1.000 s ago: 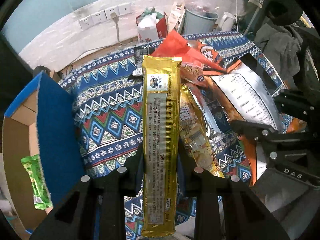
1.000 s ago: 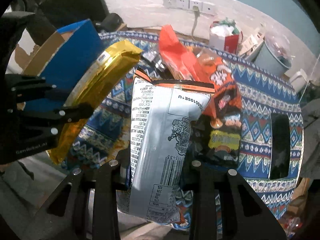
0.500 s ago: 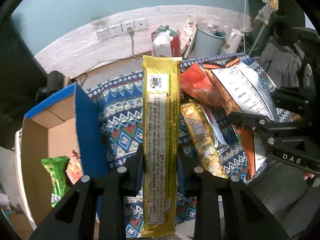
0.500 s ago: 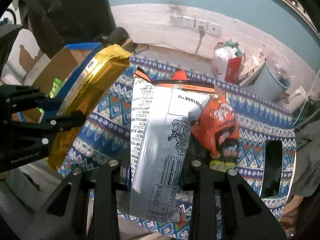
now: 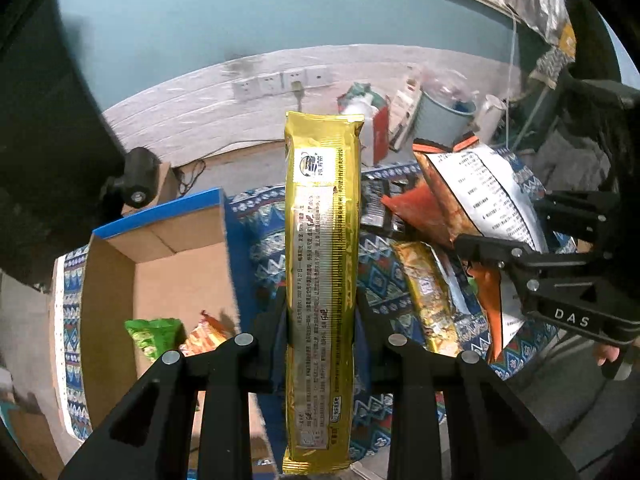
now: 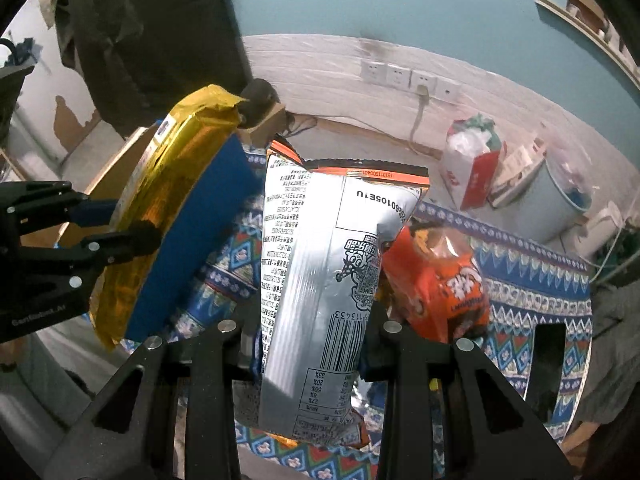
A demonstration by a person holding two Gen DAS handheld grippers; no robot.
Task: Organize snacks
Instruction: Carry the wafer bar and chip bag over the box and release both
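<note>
My left gripper is shut on a long gold biscuit pack, held upright above the patterned cloth; the pack also shows in the right wrist view. My right gripper is shut on a silver and orange chip bag, also seen in the left wrist view. An open cardboard box with blue outer sides stands at the left and holds a green snack pack and an orange one. More snacks lie on the cloth: a gold pack, a red pack, an orange bag.
The table has a blue patterned cloth. A dark phone-like slab lies at its right. Behind the table are a red-white bag, a grey bin and wall sockets. A dark cloth hangs at the left.
Both grippers have risen with their packs, so the table looks farther away. The left view has shifted so the box's inside shows more, with the orange pack now visible.
</note>
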